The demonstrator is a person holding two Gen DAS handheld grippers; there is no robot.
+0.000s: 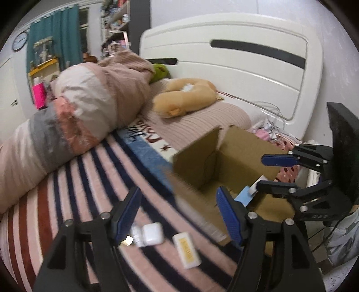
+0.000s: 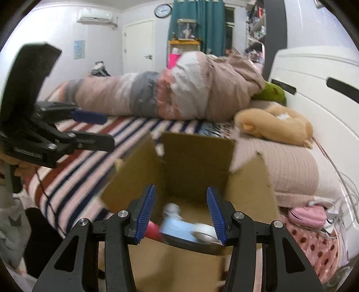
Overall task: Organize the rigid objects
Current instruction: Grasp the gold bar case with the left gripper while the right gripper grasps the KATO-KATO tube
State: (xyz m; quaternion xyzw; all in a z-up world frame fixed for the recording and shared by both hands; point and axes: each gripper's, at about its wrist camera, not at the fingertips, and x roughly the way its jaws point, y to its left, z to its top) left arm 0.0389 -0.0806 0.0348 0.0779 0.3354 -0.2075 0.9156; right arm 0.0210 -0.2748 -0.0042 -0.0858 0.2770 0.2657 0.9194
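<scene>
The left wrist view looks across the bed (image 1: pixel 94 170) toward the headboard (image 1: pixel 224 67). The right wrist view looks down close into the box (image 2: pixel 195 161). Both share that box.

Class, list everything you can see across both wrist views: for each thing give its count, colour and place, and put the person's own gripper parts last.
cardboard box: one, brown, flaps open, on the bed
blue-and-white item: one, blurred, inside the box, between the right gripper's open fingers
white case: one, white, on the striped blanket beside the box
yellow-labelled packet: one, white and yellow, right of the case
striped blanket: one, pink, navy and red
rolled quilt: one, pink, grey and white, far side of the bed
plush toy: one, tan, near the headboard
headboard: one, white
wall clock: one, dark rim
left gripper: open, above the blanket
right gripper: open, over the box
</scene>
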